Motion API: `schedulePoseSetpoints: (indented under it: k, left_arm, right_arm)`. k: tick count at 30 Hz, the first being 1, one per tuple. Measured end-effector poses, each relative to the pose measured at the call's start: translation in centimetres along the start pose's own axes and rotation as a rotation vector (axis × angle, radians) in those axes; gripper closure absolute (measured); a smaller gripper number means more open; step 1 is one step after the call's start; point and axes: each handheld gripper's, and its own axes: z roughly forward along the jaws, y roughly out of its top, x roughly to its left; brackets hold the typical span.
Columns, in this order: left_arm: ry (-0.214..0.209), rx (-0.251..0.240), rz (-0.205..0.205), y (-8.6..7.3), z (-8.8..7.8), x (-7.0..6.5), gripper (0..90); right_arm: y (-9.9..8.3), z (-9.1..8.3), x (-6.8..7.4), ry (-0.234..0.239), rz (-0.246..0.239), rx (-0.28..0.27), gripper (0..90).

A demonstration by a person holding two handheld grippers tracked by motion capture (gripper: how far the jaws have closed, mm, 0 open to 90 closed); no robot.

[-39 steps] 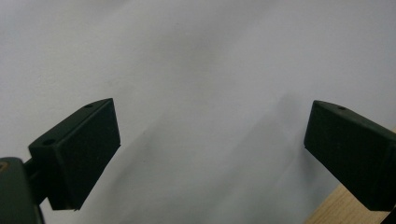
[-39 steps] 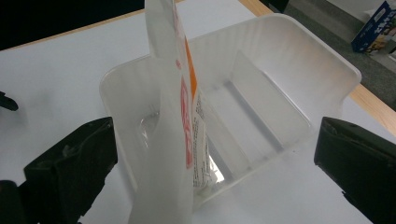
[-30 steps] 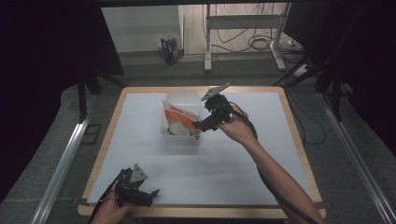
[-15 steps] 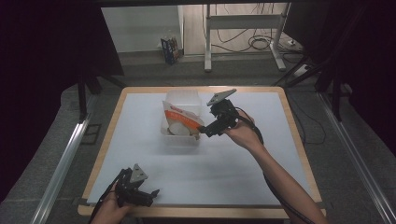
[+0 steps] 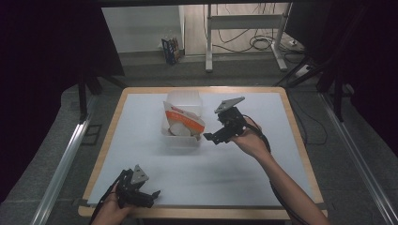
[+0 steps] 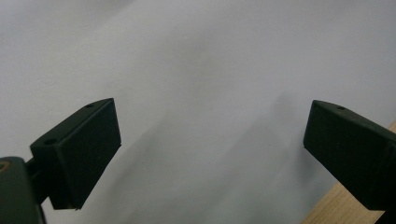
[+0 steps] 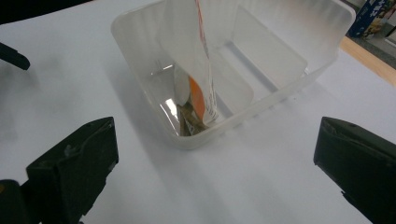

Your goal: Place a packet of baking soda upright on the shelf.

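High view — white surface [image 5: 244, 164] with a wooden rim. Translucent plastic bin [image 5: 184, 119] at centre frame, slightly above the middle; orange-and-white pouch [image 5: 184, 123] standing in it, leaning, top edge above the bin wall. Right tool [image 5: 210, 138] held just to the right of the bin, pointed toward it, apart from the wall, nothing between its jaws. Left tool [image 5: 152, 196] at the lower left of the frame, close to the near wooden edge, well apart from the bin.

Left gripper view — left tool [image 6: 210, 154] released: jaws spread wide at lower left and lower right, bare white surface [image 6: 196, 70] between them, a strip of wooden rim at the lower right corner.

Right gripper view — right tool [image 7: 215, 172] released as well, jaws far apart at the bottom corners. Bin [image 7: 299, 79] in the upper centre, one corner turned toward the lens. Pouch [image 7: 196, 65] upright against the near-left wall, its lower end down at the floor of the bin, its top cut off by the upper edge of the frame.

Risks, as judged: pouch only propped, so likely to slump or tip out if the bin is nudged — a light bin probably slides on the smooth surface under a sideways knock. Jaws closing on the wall together with the pouch might lift or drag the bin along.
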Motion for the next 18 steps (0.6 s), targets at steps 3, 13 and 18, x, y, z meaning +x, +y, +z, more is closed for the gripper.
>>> schedulePoseSetpoints:
  k: [3, 13, 18]
  left_arm:
    - [-0.001, -0.002, -0.001, 0.0, 0.0, 0.0, 4.1]
    - [0.002, 0.0, 0.005, 0.0, 0.0, -0.1, 4.0]
    - [0.002, 0.0, 0.005, 0.0, 0.0, -0.1, 4.0]
  right_arm:
    - [-0.5, 0.0, 0.1, -0.004, 0.002, -0.001, 0.0]
    - [-2.0, -0.7, 0.8, -0.017, -0.006, -0.019, 0.0]
    - [-2.9, -1.1, 1.0, -0.029, 0.001, -0.027, 0.0]
